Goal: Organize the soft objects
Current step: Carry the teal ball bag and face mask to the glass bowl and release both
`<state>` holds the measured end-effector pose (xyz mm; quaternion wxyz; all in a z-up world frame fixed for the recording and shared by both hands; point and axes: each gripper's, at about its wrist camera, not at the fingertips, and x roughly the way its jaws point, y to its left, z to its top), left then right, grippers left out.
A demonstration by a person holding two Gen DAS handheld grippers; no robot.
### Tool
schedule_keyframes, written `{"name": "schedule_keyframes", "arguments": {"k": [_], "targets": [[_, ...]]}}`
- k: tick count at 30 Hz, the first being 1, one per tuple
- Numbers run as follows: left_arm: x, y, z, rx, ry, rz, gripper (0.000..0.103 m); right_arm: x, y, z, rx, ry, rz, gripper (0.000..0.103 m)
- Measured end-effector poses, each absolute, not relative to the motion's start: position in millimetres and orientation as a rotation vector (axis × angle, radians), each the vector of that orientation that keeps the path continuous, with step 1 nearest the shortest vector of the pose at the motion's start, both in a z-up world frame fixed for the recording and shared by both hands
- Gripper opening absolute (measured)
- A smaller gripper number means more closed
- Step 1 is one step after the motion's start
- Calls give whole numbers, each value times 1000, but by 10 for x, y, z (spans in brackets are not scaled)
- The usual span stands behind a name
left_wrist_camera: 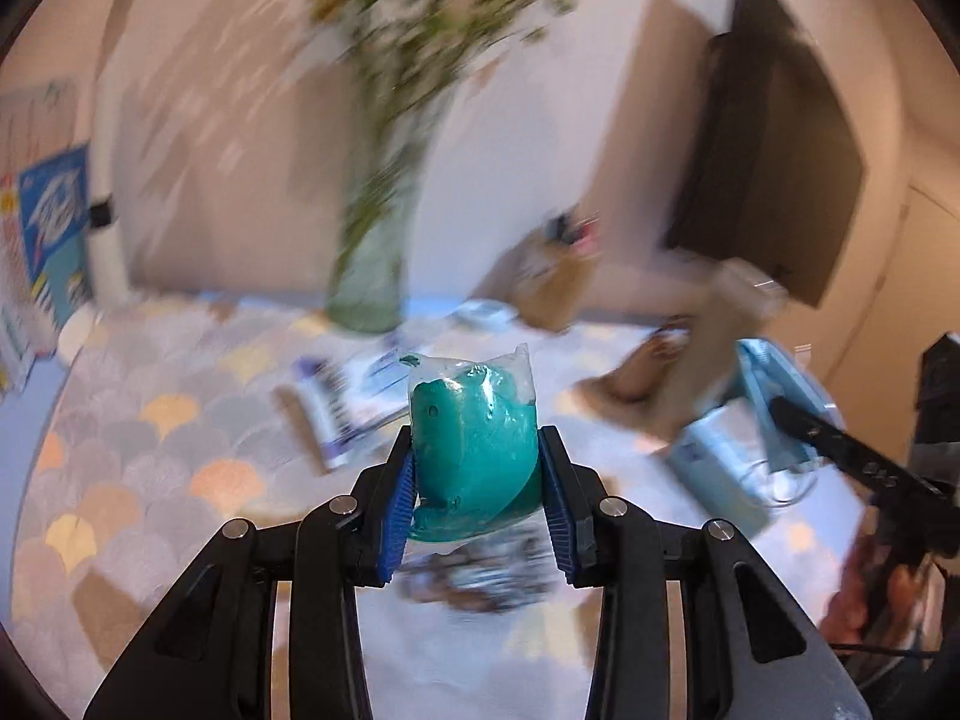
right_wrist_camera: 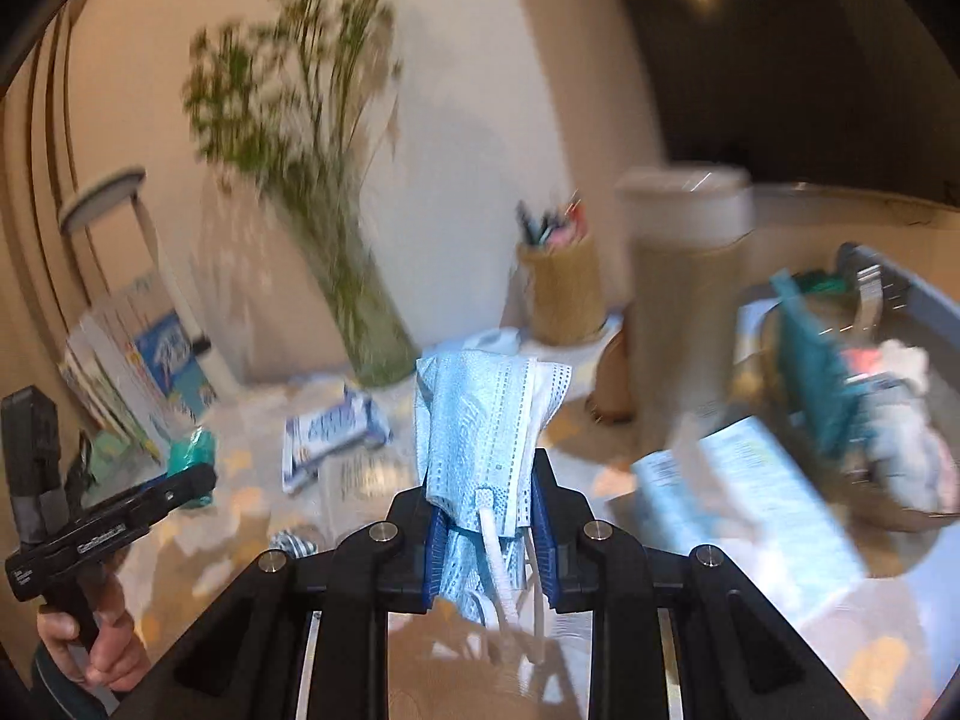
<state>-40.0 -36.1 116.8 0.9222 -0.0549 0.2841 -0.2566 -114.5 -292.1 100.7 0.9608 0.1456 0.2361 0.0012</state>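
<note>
My left gripper point(left_wrist_camera: 480, 468) is shut on a teal soft toy in a clear plastic bag point(left_wrist_camera: 474, 444), held above the patterned tablecloth point(left_wrist_camera: 150, 450). My right gripper point(right_wrist_camera: 486, 498) is shut on a folded light-blue face mask point(right_wrist_camera: 486, 414) with white ear loops hanging down. The right gripper and its mask also show at the right of the left wrist view point(left_wrist_camera: 780, 414). The left gripper with the teal toy shows at the left of the right wrist view point(right_wrist_camera: 186, 462).
A glass vase of green stems point(left_wrist_camera: 366, 276), a woven pen holder point(right_wrist_camera: 564, 294), a tissue pack point(right_wrist_camera: 336, 426), a light-blue box point(right_wrist_camera: 756, 504) and a tall white-lidded canister point(right_wrist_camera: 684, 276) stand on the table. A grey bin point(right_wrist_camera: 924, 300) with soft items sits at right.
</note>
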Motion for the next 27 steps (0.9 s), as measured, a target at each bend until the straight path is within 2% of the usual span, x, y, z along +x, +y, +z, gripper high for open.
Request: {"name": "schedule_keyframes", "arguments": {"k": [6,10,13,20,27], "targets": [[-693,-1138,1655,-39,510,-679,35,-1617,-3333,1218,318,394,-122,24],[-679,-1784,1851,-6,512,-776,35,-1977,-3837,1324,363,288,-265,24],[-688,-2364,1930,65,492,-842,35,-2101,-4298,1378,407,288,-357,24],[-475,-3557,1808,154,532,-903,35,-2007,-5005,1431,463,339,-423,24],[-181,-4205,1409,184,622,-856,37,-1680,-5468,1284,539,427,-435,24]]}}
